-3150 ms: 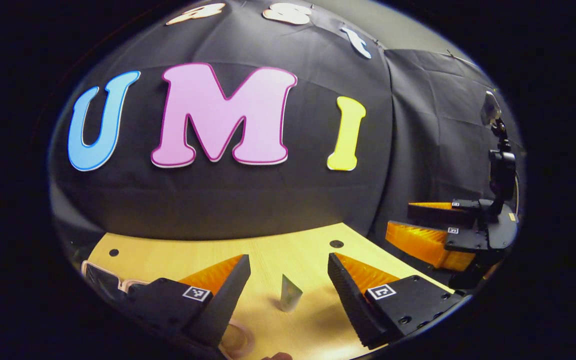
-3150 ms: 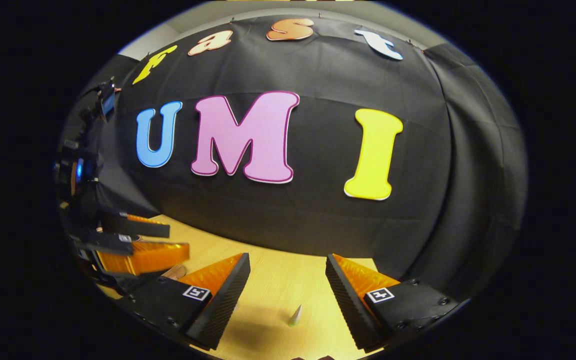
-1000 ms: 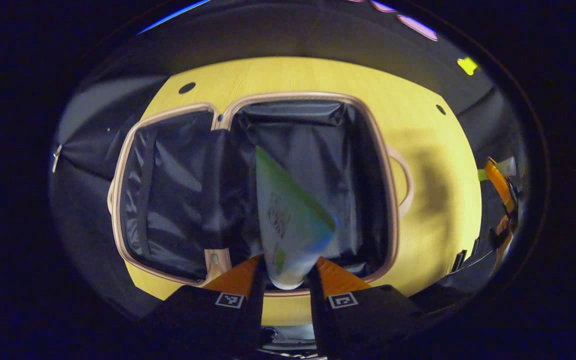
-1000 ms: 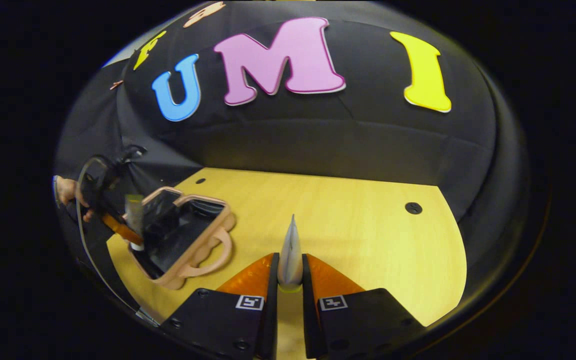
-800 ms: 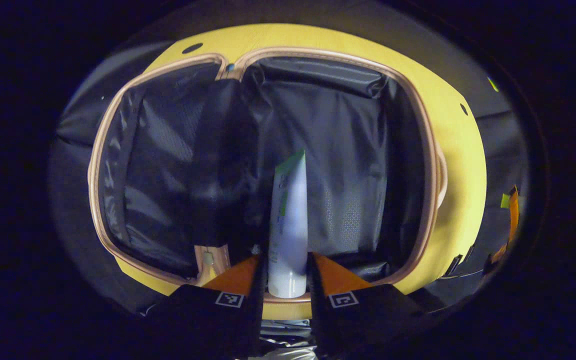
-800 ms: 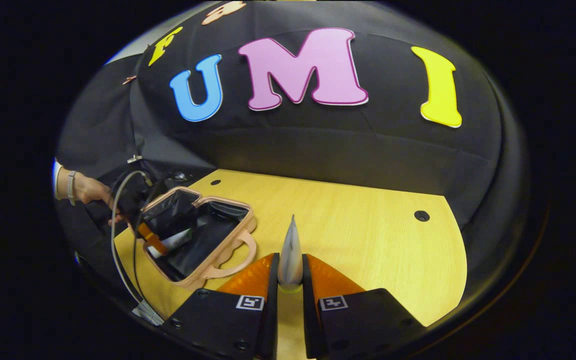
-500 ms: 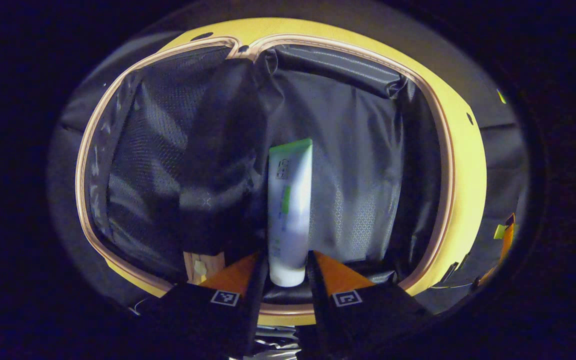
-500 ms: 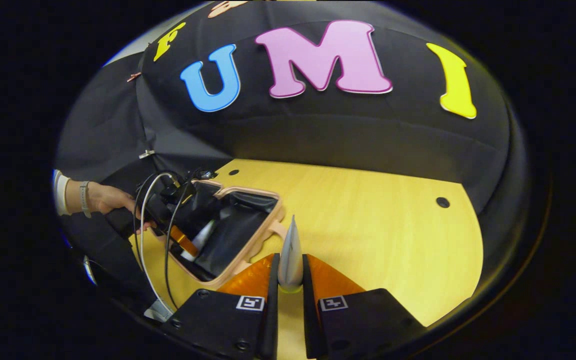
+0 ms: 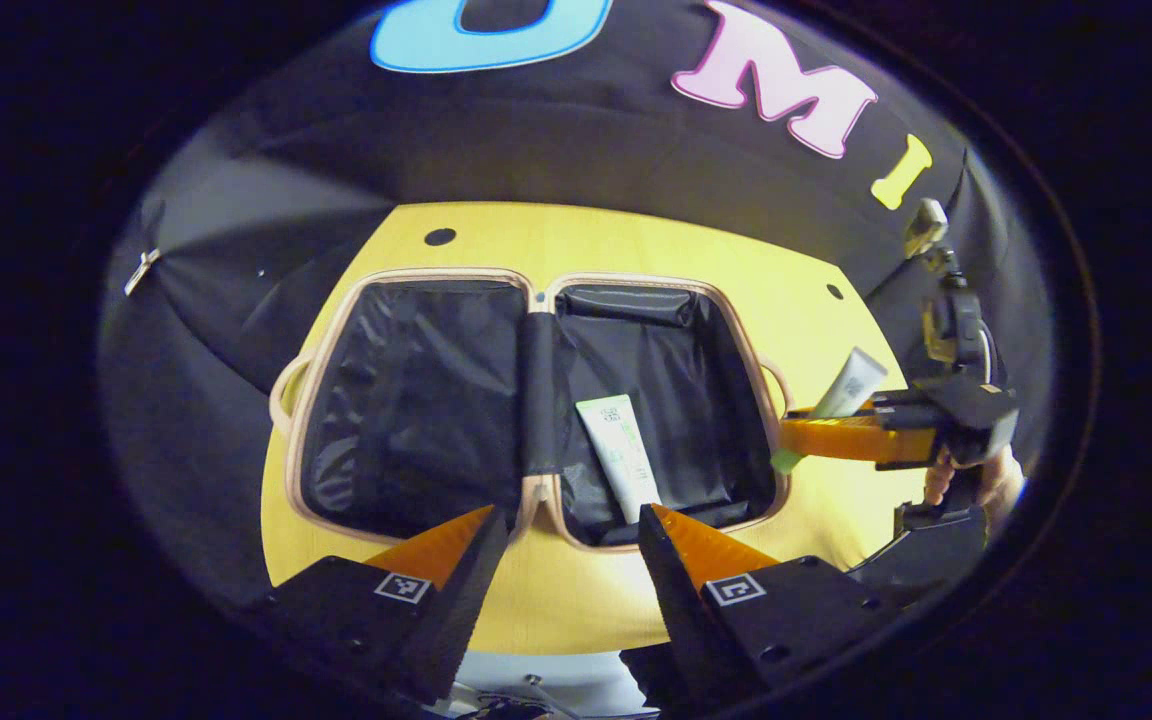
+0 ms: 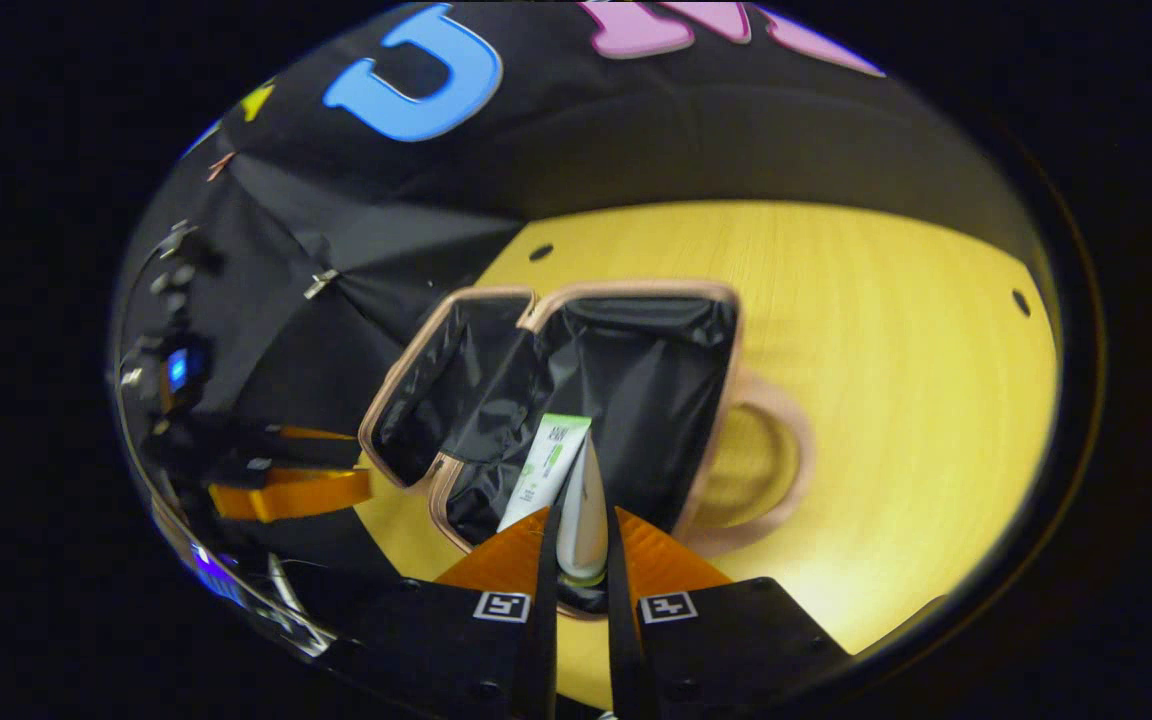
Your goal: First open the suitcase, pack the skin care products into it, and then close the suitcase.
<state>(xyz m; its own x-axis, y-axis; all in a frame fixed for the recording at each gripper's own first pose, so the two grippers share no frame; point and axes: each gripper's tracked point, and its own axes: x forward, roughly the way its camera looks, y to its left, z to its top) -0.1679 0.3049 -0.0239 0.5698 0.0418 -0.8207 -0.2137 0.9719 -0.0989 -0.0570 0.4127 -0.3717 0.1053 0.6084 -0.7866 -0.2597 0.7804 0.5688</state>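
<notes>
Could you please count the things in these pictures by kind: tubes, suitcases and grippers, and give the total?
Tubes: 2, one lying in the suitcase, one held by the right gripper.
Suitcases: 1, open on the table.
Grippers: 2, the left gripper and the right gripper.
Total: 5.

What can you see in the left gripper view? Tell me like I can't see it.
An open suitcase lies flat on a yellow table, one white tube inside. The left gripper hangs open; the right gripper brings another tube.
</notes>
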